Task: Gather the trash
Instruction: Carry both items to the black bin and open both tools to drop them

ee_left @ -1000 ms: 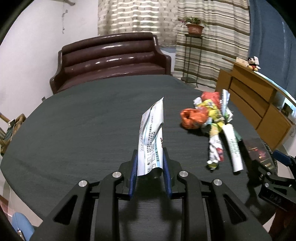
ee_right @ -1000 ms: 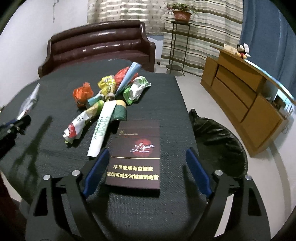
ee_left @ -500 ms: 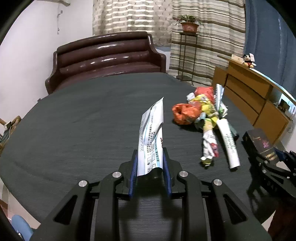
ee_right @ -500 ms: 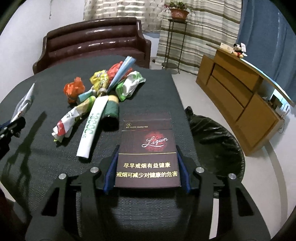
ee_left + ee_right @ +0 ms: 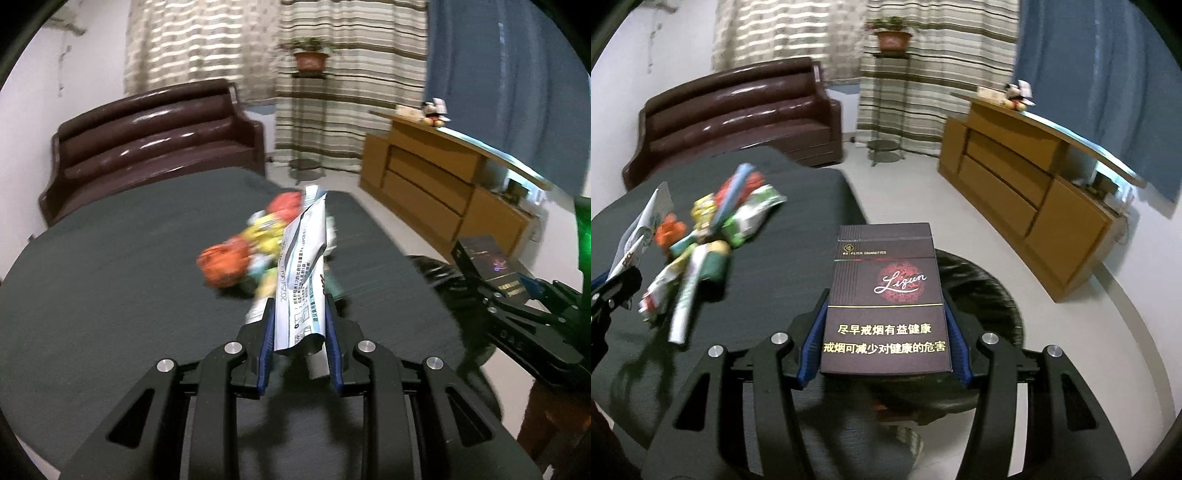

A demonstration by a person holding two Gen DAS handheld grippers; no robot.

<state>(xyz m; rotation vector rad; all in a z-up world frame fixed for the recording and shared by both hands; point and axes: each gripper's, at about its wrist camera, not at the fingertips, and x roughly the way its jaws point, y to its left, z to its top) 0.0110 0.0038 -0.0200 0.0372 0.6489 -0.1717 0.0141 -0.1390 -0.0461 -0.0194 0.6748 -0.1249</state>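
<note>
The right hand-held gripper (image 5: 884, 343) is clamping a cigarette pack (image 5: 884, 295) above the black bin bag (image 5: 982, 295), the left hand-held gripper (image 5: 300, 332) is pinching a white wrapper (image 5: 303, 273), while most crumpled wrappers (image 5: 701, 236) are lying uncollected on the table (image 5: 783, 266).

wrapper pile (image 5: 701, 236) on table (image 5: 798, 236); bin (image 5: 982, 295) right of table; sofa (image 5: 738, 110) behind.

Glossy leather sofa (image 5: 738, 114), matt cloth-covered table (image 5: 798, 236), printed card cigarette pack (image 5: 886, 295)
</note>
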